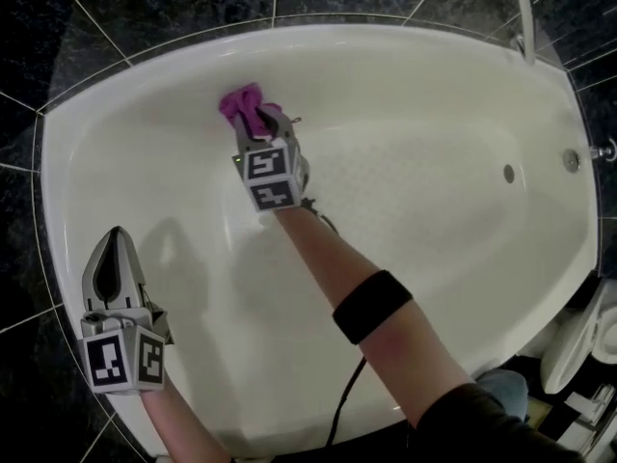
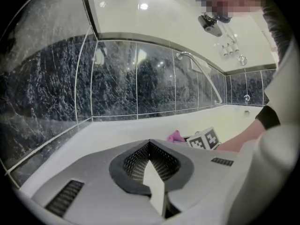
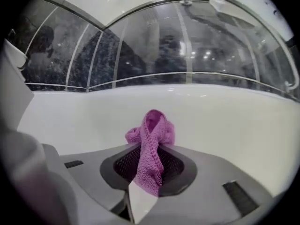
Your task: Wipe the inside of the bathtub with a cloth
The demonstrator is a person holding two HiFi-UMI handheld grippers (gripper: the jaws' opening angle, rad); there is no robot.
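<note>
Pinching pink cloth (image 3: 154, 128) between right gripper (image 1: 267, 126) jaws, bunch past tips; left gripper (image 2: 150, 146) jaws together, empty

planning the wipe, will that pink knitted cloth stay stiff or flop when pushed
Probably floppy: the pink knitted cloth bunches and droops in the right claw. Likely light, one pinch carries it. Its knit should drag, not slip, on the white bathtub.

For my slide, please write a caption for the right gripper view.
Right gripper clamps a pink cloth, facing the white bathtub wall.
</note>
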